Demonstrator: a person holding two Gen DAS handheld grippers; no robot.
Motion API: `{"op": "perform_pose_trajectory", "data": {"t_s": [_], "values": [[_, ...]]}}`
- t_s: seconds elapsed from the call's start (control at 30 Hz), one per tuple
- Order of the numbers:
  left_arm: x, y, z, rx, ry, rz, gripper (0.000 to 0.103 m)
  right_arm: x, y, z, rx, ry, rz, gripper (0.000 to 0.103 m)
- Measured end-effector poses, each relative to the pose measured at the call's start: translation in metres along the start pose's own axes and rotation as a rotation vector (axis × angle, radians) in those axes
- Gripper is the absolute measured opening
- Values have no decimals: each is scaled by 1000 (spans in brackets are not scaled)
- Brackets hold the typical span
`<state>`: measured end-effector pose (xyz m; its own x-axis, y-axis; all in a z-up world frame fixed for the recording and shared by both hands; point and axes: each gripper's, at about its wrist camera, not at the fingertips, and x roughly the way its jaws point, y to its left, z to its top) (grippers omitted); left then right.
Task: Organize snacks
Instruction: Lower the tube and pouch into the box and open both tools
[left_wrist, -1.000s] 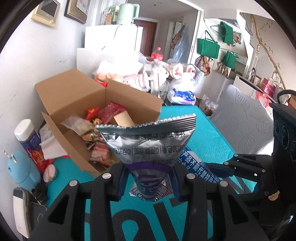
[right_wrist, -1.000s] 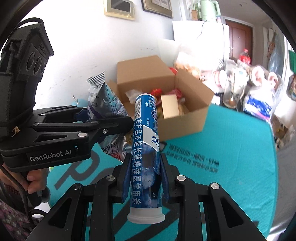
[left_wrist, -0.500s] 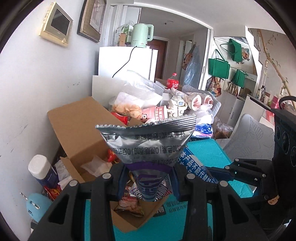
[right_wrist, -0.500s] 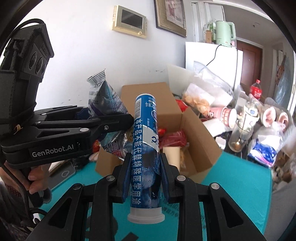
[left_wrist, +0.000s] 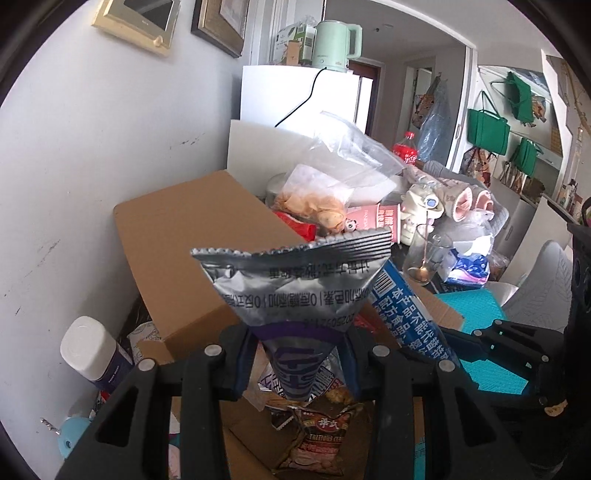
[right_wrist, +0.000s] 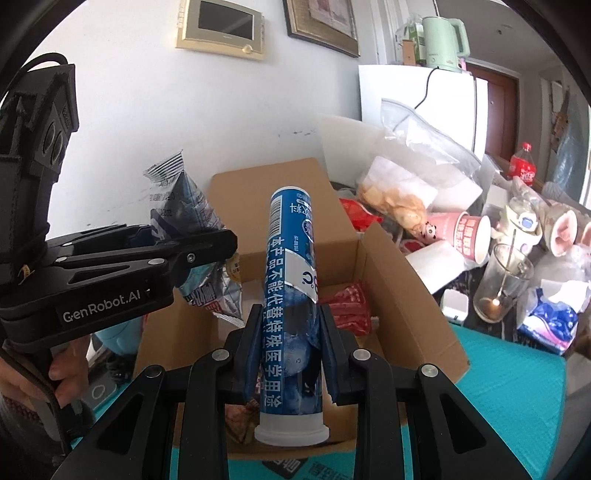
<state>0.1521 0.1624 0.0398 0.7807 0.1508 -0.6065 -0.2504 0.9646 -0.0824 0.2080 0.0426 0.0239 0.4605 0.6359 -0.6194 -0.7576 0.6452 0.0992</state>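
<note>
- Gripping a silver snack bag (left_wrist: 295, 295) at centre frame, the left tongs (left_wrist: 295, 363) hold it above the open cardboard box (left_wrist: 192, 236).
- Right tongs (right_wrist: 290, 347) clamp a blue tube (right_wrist: 291, 295) upright, centre frame, over that box (right_wrist: 402, 295).

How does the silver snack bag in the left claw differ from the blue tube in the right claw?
The silver snack bag is soft, crinkled foil; the blue tube is a rigid cylinder. The bag fans wide above its grip; the tube keeps one width and has a white cap. Both are held above the open cardboard box.
</note>
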Motion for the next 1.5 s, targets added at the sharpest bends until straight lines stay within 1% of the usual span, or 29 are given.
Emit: {"op": "perform_pose_trajectory", "data": {"t_s": [0.1,0.27,0.47,0.6,0.73,0.8,0.83,0.93,1.03,1.07,1.17,1.23,1.3,1.37,1.43,1.5], "values": [[18,4,-9,-10,40,33,38,22,-3,-2,12,42,-36,28],[39,14,-19,-44,124,57,38,43,-5,-9,16,89,-28,28],[56,17,-29,-51,213,79,38,59,1,-15,2,130,-38,28],[64,18,-34,-46,262,80,39,69,2,-20,-1,163,-50,28],[66,22,-36,-58,286,85,39,69,2,-22,4,176,-72,28],[66,21,-38,-53,295,92,38,70,3,-23,9,184,-78,31],[66,20,-38,-48,299,94,38,70,3,-24,8,191,-86,35],[67,16,-37,-33,316,98,39,69,4,-26,5,197,-97,38],[68,15,-37,-37,330,91,41,63,2,-27,9,198,-109,44],[67,14,-37,-39,331,91,42,60,2,-27,11,196,-109,44],[65,12,-36,-38,335,95,47,52,2,-26,12,192,-130,46],[61,10,-35,-31,321,106,50,47,1,-25,8,186,-145,47],[55,8,-32,-22,305,120,61,41,1,-24,8,183,-157,47],[48,5,-28,-13,280,136,67,35,0,-23,8,178,-173,47],[42,3,-24,-4,264,150,68,31,-2,-21,11,173,-182,47],[35,1,-20,-2,252,146,68,25,-4,-19,16,163,-185,47]]}}
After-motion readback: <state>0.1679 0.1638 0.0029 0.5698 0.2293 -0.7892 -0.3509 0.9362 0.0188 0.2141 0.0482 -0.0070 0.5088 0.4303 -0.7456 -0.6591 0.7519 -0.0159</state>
